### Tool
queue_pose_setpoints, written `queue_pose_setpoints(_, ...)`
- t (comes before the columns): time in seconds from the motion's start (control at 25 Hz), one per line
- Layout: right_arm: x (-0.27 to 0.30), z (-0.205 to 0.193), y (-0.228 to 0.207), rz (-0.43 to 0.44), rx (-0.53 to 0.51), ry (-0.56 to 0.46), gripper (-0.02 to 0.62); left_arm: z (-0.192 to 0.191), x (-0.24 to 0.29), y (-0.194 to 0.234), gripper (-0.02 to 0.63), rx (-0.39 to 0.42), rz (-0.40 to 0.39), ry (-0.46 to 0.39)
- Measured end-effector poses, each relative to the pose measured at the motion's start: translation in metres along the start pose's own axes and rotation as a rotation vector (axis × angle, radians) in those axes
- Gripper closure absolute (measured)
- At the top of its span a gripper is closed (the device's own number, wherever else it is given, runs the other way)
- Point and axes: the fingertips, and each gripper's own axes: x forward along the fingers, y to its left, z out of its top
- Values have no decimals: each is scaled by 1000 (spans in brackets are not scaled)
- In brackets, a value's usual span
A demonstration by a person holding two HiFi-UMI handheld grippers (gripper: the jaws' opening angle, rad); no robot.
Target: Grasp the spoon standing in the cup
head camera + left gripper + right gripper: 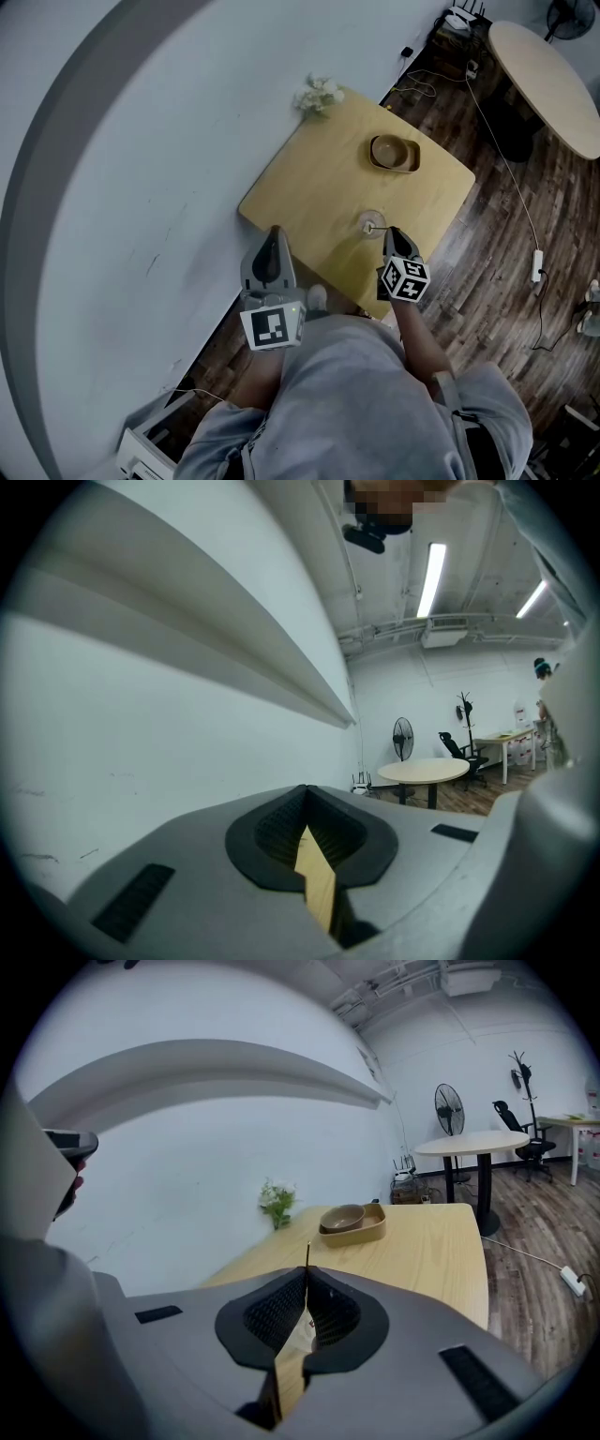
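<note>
A clear glass cup [371, 224] stands near the front of the wooden table [319, 187], and the spoon [377, 226] stands in it. My right gripper [390, 232] reaches the cup from the near side. In the right gripper view its jaws are pressed together on the thin spoon handle [307, 1252], which sticks up just above the fingertips; the cup itself is hidden behind the jaws there. My left gripper [274, 234] hovers at the table's near left edge, well apart from the cup. It is shut with nothing in it [306, 795].
A brown bowl in a tan tray [394, 153] sits toward the table's far side. A small bunch of flowers [319, 94] stands at the far corner against the white wall. A round table [548, 75] stands beyond, and a cable with a power strip [536, 265] lies on the floor.
</note>
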Motion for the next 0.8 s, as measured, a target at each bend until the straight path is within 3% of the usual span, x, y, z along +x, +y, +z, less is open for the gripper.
queue_pose_setpoints(0.4, -23, 21, 16, 16, -56, -68, 591, 5, -8, -5, 604, -3, -25, -29)
queue_pose_setpoints(0.8, -58, 61, 35, 35, -62, -178, 591, 6, -4, -26, 604, -31, -100, -45)
